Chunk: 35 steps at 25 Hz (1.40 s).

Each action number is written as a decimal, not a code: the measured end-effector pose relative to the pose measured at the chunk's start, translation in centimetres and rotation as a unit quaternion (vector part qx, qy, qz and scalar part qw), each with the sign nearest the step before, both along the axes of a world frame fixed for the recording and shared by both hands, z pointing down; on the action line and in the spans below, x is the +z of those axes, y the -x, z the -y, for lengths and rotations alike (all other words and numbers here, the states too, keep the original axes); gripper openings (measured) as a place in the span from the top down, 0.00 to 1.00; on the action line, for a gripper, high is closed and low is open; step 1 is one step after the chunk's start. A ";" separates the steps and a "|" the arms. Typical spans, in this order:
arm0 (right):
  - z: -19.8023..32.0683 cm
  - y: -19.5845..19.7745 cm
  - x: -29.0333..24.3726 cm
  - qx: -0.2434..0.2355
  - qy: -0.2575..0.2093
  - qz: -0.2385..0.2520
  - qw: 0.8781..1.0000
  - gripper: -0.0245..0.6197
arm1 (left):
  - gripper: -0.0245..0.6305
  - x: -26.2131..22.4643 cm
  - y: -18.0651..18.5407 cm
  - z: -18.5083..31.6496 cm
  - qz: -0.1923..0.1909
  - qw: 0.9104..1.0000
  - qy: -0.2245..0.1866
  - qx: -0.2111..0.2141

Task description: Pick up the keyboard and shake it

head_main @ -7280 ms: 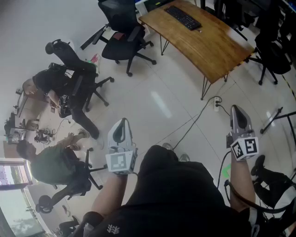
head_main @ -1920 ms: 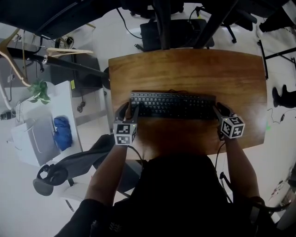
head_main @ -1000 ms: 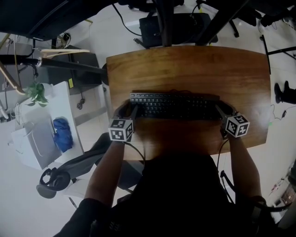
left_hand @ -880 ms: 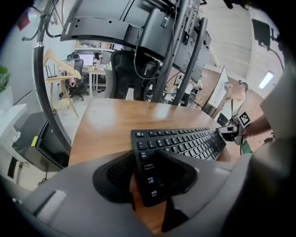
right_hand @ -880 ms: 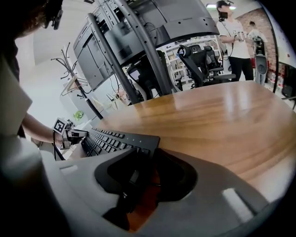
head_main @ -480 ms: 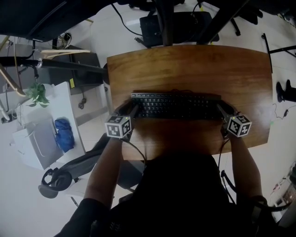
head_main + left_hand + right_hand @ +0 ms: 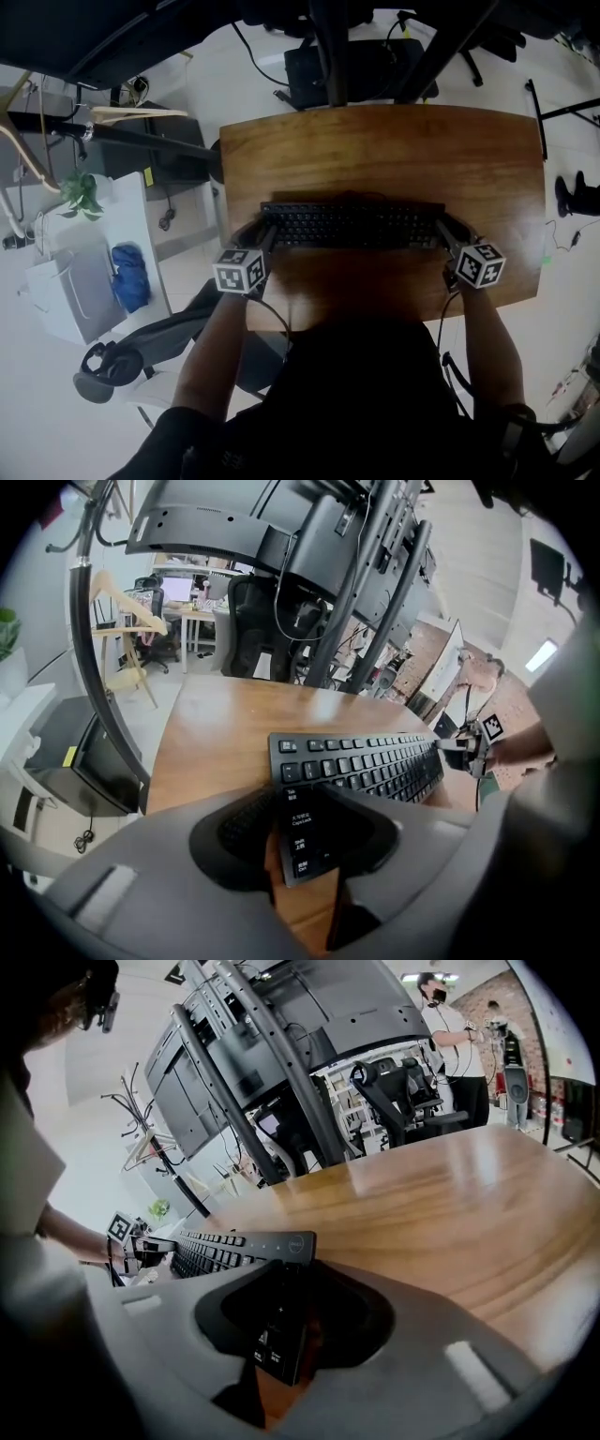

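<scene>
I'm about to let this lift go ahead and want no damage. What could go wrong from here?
1. The left gripper and right gripper have just been closing, each with only an end of the keyboard between its jaws; so shallow a hold could slip when shaken.
2. If one side lifts first, the keyboard may twist and drop onto the table.
</scene>
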State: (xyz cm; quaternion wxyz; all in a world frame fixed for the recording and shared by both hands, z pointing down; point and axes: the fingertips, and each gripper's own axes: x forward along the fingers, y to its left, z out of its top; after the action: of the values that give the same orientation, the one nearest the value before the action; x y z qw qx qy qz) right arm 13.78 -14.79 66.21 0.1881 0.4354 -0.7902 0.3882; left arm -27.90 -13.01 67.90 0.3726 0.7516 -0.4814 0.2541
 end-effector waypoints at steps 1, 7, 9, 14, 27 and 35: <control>0.0 -0.1 -0.2 -0.001 -0.003 -0.001 1.000 0.80 | 0.77 -0.2 0.0 -0.2 0.000 1.000 -0.002 -0.001; 0.0 -1.0 -2.8 0.004 -0.035 0.003 0.999 0.80 | 0.77 -4.4 -0.9 0.8 -0.008 0.998 -0.057 0.001; -0.1 -1.1 -3.8 0.005 -0.049 0.002 0.999 0.80 | 0.84 -6.3 -0.7 1.6 -0.007 0.996 -0.085 -0.002; 0.1 -1.1 -7.0 0.010 -0.096 0.009 0.995 0.81 | 0.84 -11.1 -0.4 3.1 0.013 0.989 -0.149 0.009; 2.2 -0.9 -20.4 0.010 -0.264 0.029 0.964 0.81 | 0.84 -23.7 -0.2 3.1 0.028 0.954 -0.299 -0.014; 3.6 -1.0 -29.6 0.003 -0.364 0.034 0.931 0.81 | 0.83 -31.4 -0.3 3.5 0.027 0.921 -0.387 -0.024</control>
State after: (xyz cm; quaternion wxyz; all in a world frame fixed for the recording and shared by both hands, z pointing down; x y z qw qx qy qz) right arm 14.80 -18.37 36.57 -0.0113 0.4632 -0.8817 0.0893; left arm -27.58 -16.48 36.54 0.0451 0.8185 -0.5697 0.0588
